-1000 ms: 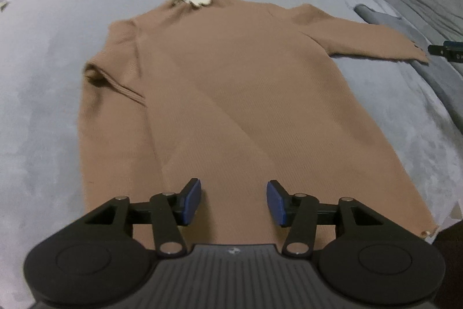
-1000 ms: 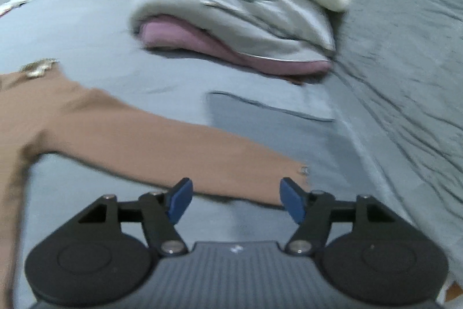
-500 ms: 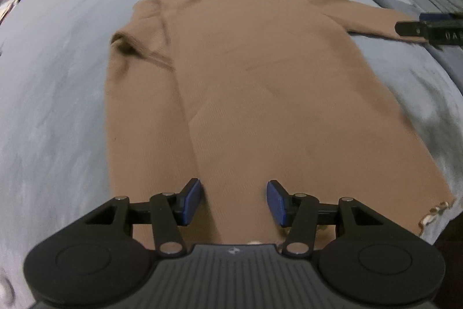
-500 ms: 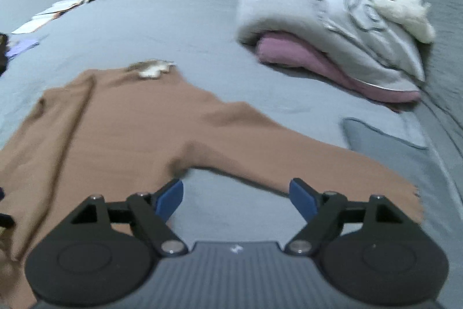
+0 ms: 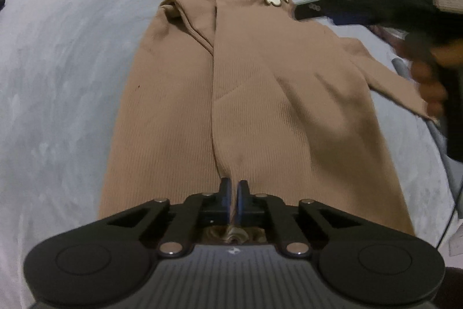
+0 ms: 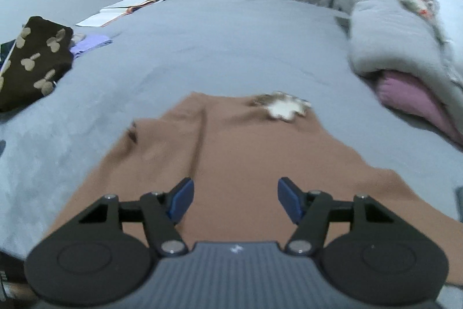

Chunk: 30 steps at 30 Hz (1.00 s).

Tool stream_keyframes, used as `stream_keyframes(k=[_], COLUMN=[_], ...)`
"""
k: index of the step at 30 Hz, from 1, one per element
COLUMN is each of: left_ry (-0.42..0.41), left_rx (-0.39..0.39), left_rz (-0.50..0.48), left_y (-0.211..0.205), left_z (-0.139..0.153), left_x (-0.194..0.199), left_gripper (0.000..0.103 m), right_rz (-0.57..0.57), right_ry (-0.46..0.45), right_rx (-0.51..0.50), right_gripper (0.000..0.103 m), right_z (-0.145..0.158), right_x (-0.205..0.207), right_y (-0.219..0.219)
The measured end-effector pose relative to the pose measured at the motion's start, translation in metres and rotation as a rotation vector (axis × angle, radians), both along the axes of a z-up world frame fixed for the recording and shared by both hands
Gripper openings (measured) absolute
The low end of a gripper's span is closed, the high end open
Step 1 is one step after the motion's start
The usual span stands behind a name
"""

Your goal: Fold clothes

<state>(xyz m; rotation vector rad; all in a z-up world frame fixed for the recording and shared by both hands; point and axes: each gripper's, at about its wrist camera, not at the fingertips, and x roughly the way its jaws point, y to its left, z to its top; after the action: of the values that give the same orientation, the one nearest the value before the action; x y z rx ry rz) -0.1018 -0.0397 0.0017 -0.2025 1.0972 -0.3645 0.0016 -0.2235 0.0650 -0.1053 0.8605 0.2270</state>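
Near: left gripper point(image 5: 233, 194), jaws pinched onto the hem of the tan ribbed knit dress point(image 5: 260, 106) lying flat on the grey bed point(image 5: 72, 62). Right gripper point(image 6: 234, 200), jaws half apart and closing on nothing, over the dress's upper body. Left side lies folded over; right sleeve point(image 5: 390, 77) does not. Next, probably: grasp near the shoulder or the far cream flower brooch point(image 6: 282, 106), then fold.

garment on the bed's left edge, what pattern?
Dark brown garment with tan mushroom-like shapes; right wrist view shows it best.
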Motion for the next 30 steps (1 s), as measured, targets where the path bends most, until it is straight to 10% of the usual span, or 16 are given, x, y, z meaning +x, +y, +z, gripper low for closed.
stream_keyframes(k=[11,19,25,30], left_ry=[-0.036,-0.149,-0.216,-0.298], left_rx=[-0.092,0.015,0.154,0.320], left_rz=[0.017,0.073,0.181,0.280], left_y=[0.033,0.079,0.124,0.155], left_z=[0.013,0.047,0.059,0.067], left_x=[-0.001,0.007,0.034,0.062], left_gripper=[0.001,0.001,0.001,0.001], right_rz=[-0.074,-0.137,-0.177,-0.151], right_ry=[0.100,0.175,0.231,0.194], right_rx=[0.150,0.231,0.232,0.261], right_gripper=[0.060,0.059,0.015,0.008], right_z=[-0.021,-0.048,-0.066,-0.055], right_x=[0.081,0.128,0.155,0.162], right_y=[0.018,0.032,0.052,0.075])
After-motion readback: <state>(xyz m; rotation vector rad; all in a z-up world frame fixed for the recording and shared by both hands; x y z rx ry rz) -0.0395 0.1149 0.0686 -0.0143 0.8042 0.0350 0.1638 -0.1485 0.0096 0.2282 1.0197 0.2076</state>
